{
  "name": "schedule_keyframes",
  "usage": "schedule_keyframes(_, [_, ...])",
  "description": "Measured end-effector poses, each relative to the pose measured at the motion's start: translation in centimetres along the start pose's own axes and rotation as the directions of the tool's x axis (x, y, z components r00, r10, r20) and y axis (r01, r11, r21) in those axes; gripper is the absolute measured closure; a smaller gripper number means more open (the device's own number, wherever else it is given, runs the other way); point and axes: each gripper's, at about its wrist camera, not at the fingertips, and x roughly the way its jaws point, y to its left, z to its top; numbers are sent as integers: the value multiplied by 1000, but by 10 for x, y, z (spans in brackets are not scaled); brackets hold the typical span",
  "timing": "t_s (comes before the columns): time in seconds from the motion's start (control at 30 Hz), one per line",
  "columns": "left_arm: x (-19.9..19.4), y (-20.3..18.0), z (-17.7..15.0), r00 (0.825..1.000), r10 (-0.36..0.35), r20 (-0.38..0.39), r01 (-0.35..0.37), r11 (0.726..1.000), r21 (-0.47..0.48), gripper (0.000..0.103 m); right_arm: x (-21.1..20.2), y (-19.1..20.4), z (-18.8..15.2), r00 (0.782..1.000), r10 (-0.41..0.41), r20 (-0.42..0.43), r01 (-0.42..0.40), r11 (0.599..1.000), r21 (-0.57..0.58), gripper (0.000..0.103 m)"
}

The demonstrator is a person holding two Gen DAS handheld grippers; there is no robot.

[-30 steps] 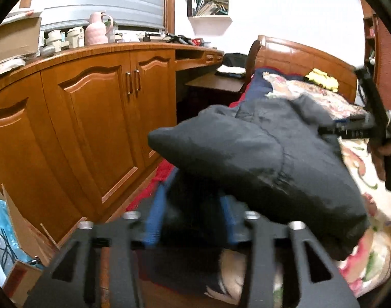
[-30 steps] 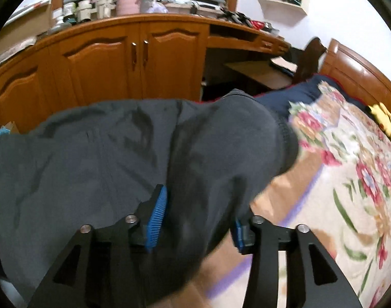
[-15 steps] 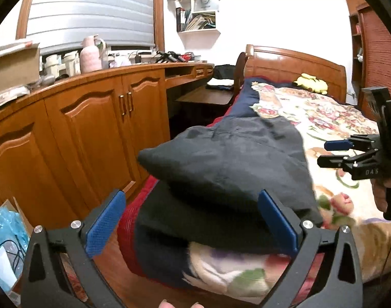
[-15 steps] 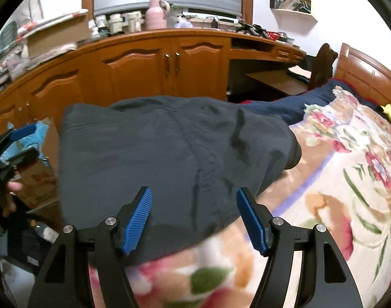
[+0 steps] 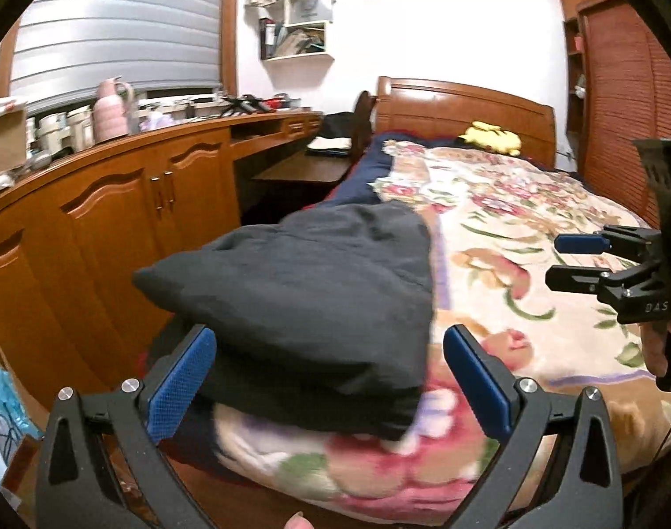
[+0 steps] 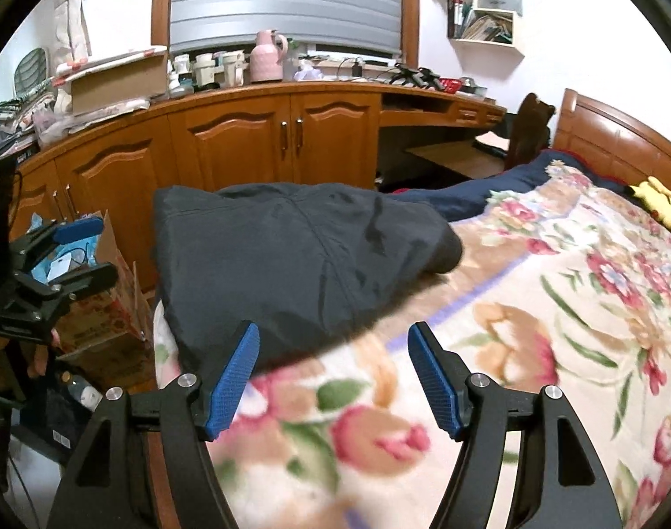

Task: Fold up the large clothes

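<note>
Dark garment [image 5: 300, 291], soft folded bundle

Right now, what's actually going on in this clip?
A person with a handheld gripper in each hand is folding a dark garment on the floral blanket of a bed. The garment lies folded near the bed's edge. Both the left gripper and right gripper are open and hold nothing, hovering just short of it.

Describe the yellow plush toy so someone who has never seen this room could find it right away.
Start at the big bed with the floral blanket and look to its wooden headboard. The yellow plush toy lies on the bed right against that headboard. It is the only bright yellow item there, far from the folded dark garment.
</note>
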Motion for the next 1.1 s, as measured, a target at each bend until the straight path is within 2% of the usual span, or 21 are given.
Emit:
schedule_keyframes(0.27, [2,-62,1,998,-62,-4,62,997,47,0,-39,-22,-32,998,-61,13,60,996,58,28])
schedule_keyframes(0.5, [10,-129,4,986,-166,-18,167,983,76,0,-74,-29,-64,992,-127,3,126,987,102,23])
schedule_keyframes(0.77, [19,-205,5,965,-261,-36,263,958,112,0,-120,-39,-104,967,-252,-19,251,948,197,23])
schedule_keyframes(1.1, [29,-289,-4,941,-327,-90,338,925,172,0,-189,-40,-150,915,-400,-49,394,862,320,23])
